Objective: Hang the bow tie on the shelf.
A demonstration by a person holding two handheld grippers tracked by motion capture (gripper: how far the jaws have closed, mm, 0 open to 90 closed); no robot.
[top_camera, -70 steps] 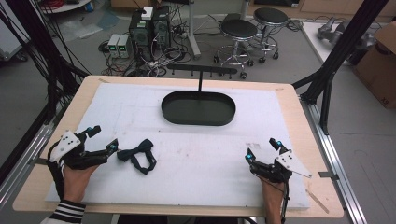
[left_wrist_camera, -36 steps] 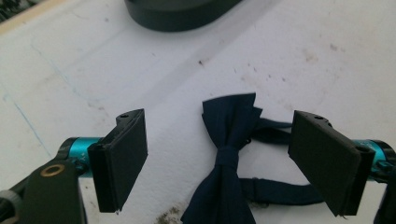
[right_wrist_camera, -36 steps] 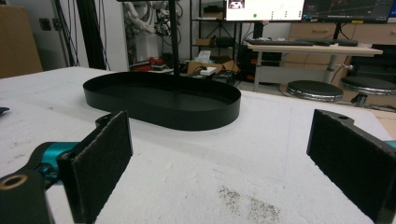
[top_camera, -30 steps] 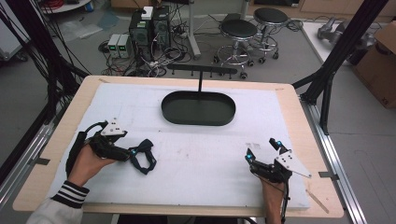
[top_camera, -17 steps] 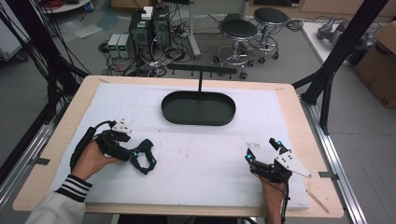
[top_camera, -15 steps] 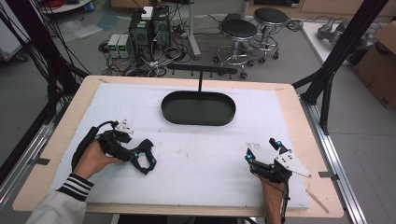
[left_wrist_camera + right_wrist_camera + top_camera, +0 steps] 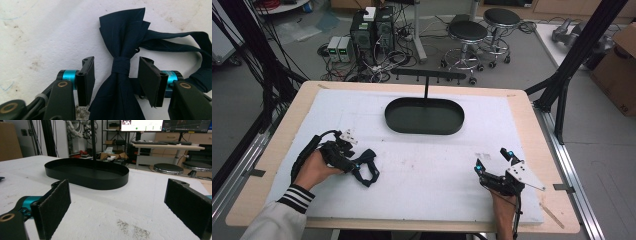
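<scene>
Left gripper view: left claw (image 7: 116, 75) spread wide, straddling the knot of a navy bow tie (image 7: 122, 67) flat on the table (image 7: 37, 32), likely lined up to pinch it. Right claw (image 7: 493, 161) open, idle, well apart.

We've got our left hand (image 7: 314, 170) wrapped around the left hand-held gripper (image 7: 353, 163), forearm in a striped cuff angling in from the lower left corner, the tool pointing off to our right and lying low. Its jaws stand apart with clear space between the two pads (image 7: 88, 75). Over on the other side, our right hand (image 7: 503, 205) comes straight up from the bottom edge, holding the right hand-held gripper (image 7: 493, 160) pointed away from us and a touch leftward. Those jaws are spread wide, pads (image 7: 53, 206) well apart.
</scene>
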